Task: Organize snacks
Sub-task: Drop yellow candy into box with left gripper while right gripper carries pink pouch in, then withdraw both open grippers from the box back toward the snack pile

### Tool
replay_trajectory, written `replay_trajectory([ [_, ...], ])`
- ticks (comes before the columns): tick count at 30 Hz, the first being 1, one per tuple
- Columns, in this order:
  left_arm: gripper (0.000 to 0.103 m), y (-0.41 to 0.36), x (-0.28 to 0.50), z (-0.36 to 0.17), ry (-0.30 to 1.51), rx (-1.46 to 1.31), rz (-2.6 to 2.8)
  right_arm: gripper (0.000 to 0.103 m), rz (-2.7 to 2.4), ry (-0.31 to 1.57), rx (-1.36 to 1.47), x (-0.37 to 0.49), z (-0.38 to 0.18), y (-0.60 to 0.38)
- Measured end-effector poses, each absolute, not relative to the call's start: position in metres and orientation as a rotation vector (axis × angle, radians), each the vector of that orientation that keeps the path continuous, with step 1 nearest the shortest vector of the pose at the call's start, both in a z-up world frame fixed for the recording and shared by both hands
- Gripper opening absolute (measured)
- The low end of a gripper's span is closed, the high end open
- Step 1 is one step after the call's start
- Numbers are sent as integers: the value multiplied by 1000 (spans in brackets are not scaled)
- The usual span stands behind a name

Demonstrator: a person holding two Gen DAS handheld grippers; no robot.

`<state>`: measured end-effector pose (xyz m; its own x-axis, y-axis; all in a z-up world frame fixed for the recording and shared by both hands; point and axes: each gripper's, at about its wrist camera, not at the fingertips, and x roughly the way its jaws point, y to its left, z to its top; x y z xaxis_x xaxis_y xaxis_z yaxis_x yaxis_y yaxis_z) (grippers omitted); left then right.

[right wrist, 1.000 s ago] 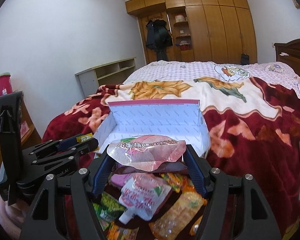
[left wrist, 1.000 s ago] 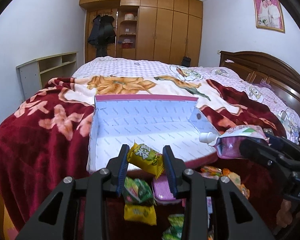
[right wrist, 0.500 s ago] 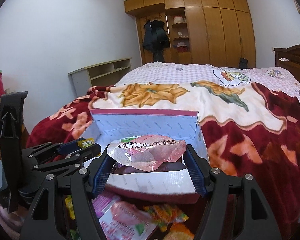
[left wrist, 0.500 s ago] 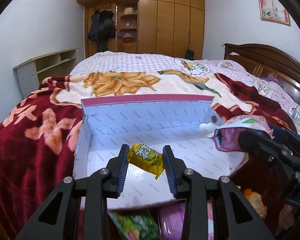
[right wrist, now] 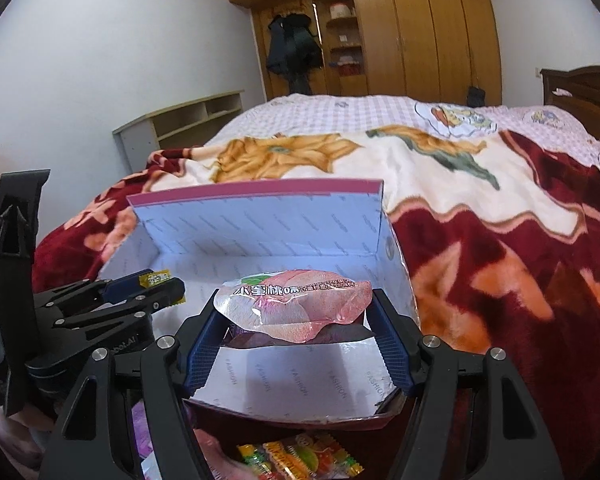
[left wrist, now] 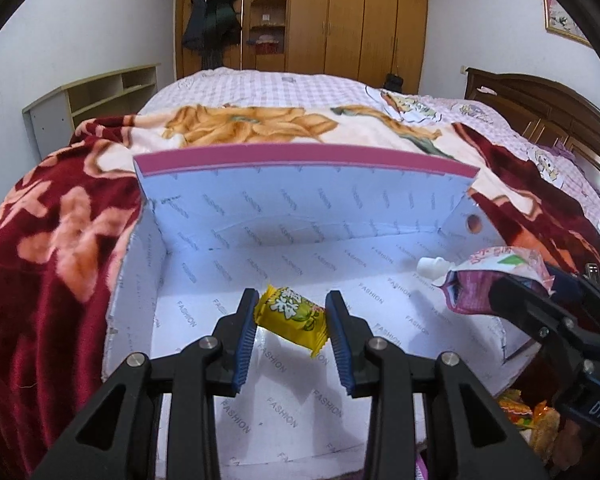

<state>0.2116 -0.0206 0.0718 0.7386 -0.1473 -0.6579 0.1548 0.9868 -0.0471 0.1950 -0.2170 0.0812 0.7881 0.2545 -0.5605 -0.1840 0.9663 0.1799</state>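
Here the left gripper (left wrist: 292,314) pinches a yellow wrapped candy (left wrist: 291,314) and the right gripper (right wrist: 298,318) clamps a pink peach jelly pouch (right wrist: 296,304), both hanging just above the open white box (left wrist: 308,220) ahead, likely for dropping inside.

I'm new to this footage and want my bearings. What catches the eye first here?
An open white box with a pink rim sits on a red floral blanket on the bed. Over it, the left gripper holds a yellow candy, and the right gripper holds a pink peach pouch beside it.
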Motion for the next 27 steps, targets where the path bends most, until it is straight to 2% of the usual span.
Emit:
replay_trajectory([
  [6, 37, -24, 214, 70, 735, 16, -172, 71, 234, 664, 156, 202, 71, -220],
  [10, 54, -25, 213, 72, 734, 22, -172, 72, 216, 666, 184, 203, 70, -224],
  [13, 60, -24, 210, 74, 720, 25, -161, 76, 208, 660, 184, 203, 71, -225],
  [15, 61, -24, 209, 76, 715, 24, -160, 80, 209, 650, 182, 201, 73, -225],
  [27, 61, -26, 190, 91, 692, 33, -174, 80, 233, 615, 175, 184, 90, -224],
])
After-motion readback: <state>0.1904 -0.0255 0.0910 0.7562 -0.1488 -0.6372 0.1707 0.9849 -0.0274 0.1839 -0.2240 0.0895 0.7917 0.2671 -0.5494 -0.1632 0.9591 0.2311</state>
